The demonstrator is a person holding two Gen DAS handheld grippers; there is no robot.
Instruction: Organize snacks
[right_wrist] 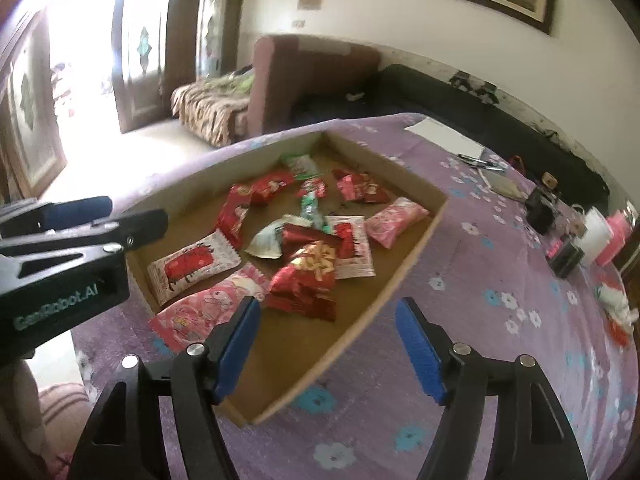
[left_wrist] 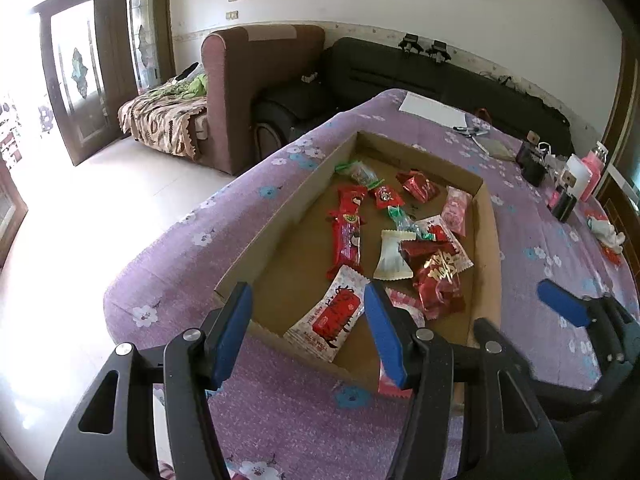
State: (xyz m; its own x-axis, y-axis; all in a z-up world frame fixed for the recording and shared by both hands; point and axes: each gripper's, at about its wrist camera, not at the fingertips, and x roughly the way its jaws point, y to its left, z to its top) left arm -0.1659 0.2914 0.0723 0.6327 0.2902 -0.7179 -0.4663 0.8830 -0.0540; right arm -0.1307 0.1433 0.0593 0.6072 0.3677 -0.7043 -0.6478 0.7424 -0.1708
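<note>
A shallow cardboard box (left_wrist: 280,216) (right_wrist: 404,264) lies on a purple flowered tablecloth and holds several snack packets: a long red bar (left_wrist: 347,236), a white packet with a red picture (left_wrist: 332,316) (right_wrist: 192,266), a shiny red bag (left_wrist: 438,284) (right_wrist: 308,280), a pink packet (left_wrist: 456,210) (right_wrist: 394,220). A pink-and-white packet (right_wrist: 200,312) lies over the box's near rim. My left gripper (left_wrist: 306,332) is open and empty above the box's near edge. My right gripper (right_wrist: 326,344) is open and empty above the box's near right corner; it shows at right in the left wrist view (left_wrist: 568,308).
The table (right_wrist: 500,340) carries white paper (left_wrist: 432,108), pens (left_wrist: 472,131), dark jars (left_wrist: 532,164), a white cup (right_wrist: 598,236) and pink items (left_wrist: 592,172) at the far right. A brown armchair (left_wrist: 256,92) and a black sofa (left_wrist: 400,72) stand beyond the table.
</note>
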